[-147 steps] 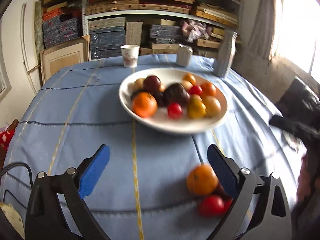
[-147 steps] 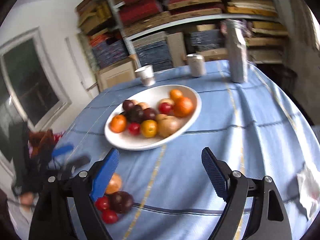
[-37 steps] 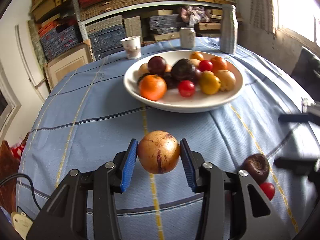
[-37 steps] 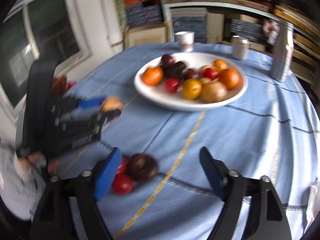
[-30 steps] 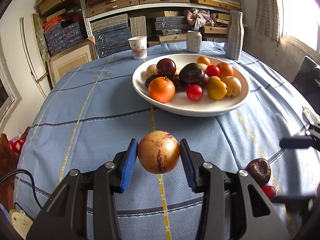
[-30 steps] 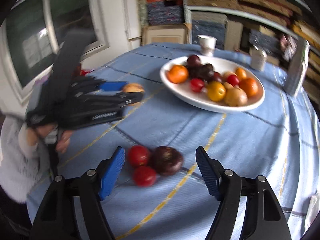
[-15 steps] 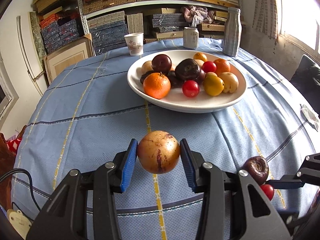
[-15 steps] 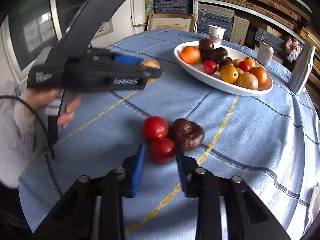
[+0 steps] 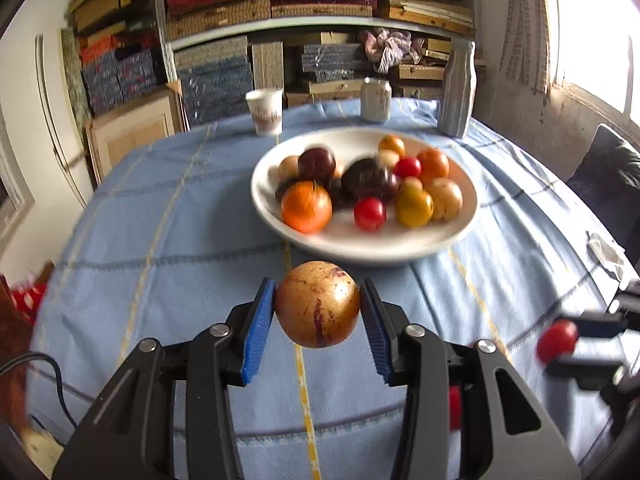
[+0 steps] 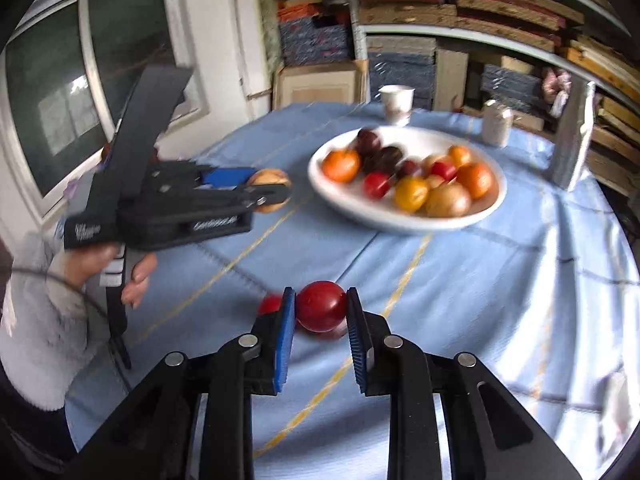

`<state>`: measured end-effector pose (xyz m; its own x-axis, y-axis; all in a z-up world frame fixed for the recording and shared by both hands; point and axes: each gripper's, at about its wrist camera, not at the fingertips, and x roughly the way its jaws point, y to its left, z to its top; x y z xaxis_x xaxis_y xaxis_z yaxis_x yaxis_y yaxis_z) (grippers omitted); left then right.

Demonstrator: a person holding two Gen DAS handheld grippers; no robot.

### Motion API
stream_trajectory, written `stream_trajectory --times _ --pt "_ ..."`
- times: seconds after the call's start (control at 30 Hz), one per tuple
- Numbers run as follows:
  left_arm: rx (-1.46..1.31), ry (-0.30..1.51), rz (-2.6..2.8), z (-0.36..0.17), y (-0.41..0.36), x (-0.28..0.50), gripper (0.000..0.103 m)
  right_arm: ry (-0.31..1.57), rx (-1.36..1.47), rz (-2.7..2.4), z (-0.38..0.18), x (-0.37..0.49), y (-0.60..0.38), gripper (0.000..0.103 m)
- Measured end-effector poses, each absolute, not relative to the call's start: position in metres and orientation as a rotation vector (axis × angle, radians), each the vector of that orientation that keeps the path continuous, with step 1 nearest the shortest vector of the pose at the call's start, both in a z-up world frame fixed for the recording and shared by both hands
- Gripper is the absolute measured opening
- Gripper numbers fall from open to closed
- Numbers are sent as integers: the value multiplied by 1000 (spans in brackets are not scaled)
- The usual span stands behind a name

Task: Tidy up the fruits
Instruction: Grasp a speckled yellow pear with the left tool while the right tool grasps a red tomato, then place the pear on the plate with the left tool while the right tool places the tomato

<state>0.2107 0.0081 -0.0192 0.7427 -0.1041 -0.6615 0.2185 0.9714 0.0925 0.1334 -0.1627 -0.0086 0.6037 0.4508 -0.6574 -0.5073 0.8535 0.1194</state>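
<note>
We see a round table under a blue tablecloth [image 9: 168, 216], and near its middle sits the white bowl [image 9: 460, 222] heaped with fruit: an orange [image 9: 306, 207], dark plums, a small red tomato [image 9: 370, 213], a yellow fruit and a tan one. Behind the bowl stand a paper cup [image 9: 264, 111], a can [image 9: 376, 99] and a grey bottle [image 9: 457, 88], all upright and apart from one another.

Nearer to us, the left gripper [image 9: 318, 322] is closed most of the way, its blue pads pressing both sides of a golden-brown speckled fruit [image 9: 317, 304]. That fruit is lifted clear of the cloth, short of the bowl's near rim. From the right wrist view the same gripper [image 10: 267, 190] shows in side profile with a bare hand [image 10: 132, 272] around its handle.

The right gripper [image 10: 321, 312] is drawn in even narrower, pinching a red tomato [image 10: 321, 306] between its blue pads, near the table's front edge and well apart from the bowl. Motion blur keeps us from telling whether it is off the cloth. In the left wrist view that tomato [image 9: 557, 341] appears at the far right between dark fingers. Another small red fruit [image 10: 269, 304] peeks out just beside the right gripper's left finger, on the cloth.
</note>
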Motion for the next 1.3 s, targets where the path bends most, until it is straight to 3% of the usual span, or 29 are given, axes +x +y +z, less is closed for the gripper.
stream_trajectory --times 0.17,0.3,0.77,0.87,0.9,0.93,1.0,1.3 --pt "175 664 -187 15 -11 238 43 642 -101 445 54 170 -185 26" --pt "153 684 -247 11 -31 257 43 616 -6 383 74 215 -200 25" --pt "152 768 -218 -47 -42 299 44 810 90 326 -19 319 -176 26" --pt "167 741 -194 -46 -43 299 51 817 95 317 -26 320 -176 36" --pt "168 736 -194 -45 -43 298 54 808 91 307 -24 319 -177 47" --pt "169 725 -189 -44 -43 297 63 793 84 298 -22 316 -178 50" --pt "177 695 -172 -40 -43 293 71 780 85 304 -18 313 -180 50" --pt "179 641 -167 -24 -39 276 73 728 84 322 -1 284 -186 56"
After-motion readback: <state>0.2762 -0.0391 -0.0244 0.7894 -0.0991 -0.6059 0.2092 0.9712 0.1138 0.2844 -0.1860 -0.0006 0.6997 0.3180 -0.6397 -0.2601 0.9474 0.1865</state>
